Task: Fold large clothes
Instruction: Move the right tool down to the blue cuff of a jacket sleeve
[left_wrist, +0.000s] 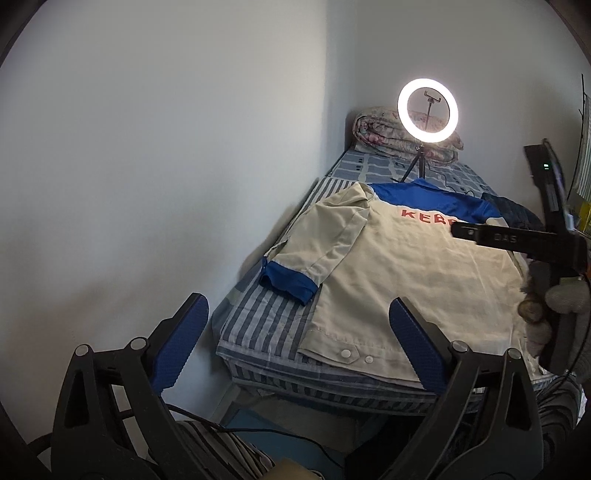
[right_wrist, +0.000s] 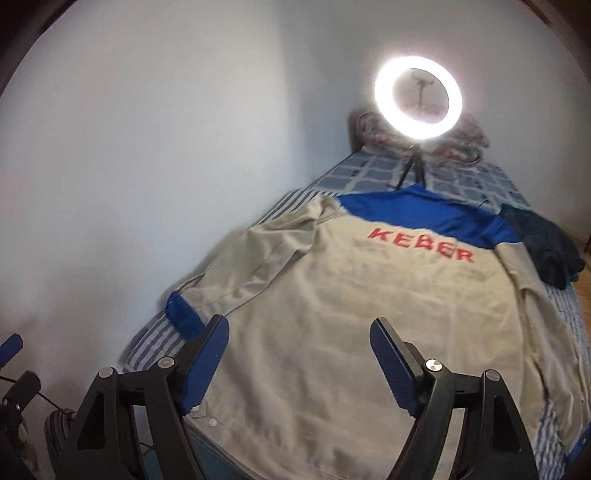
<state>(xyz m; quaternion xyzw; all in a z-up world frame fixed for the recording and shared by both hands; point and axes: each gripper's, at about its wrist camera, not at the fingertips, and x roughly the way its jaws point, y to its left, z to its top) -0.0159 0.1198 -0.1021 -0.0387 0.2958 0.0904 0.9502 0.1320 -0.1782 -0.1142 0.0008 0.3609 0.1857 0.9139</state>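
Two grippers hover above the near end of the bed, neither touching cloth. Left gripper: jaws spread wide, nothing between them, aimed at the near left hem corner. Right gripper: jaws also apart and empty, over the lower back panel.

The jacket lies back-up and spread flat across the bed, collar far, hem near, presumably laid out so the sleeves can be folded inward first. Left sleeve angles out toward the wall, ending in a blue cuff.

Fabric: beige woven, stiff-looking, lightly creased; blue yoke, red lettering; snap buttons on the hem tab. Striped sheet beneath. Ring light on a tripod stands at the far end.
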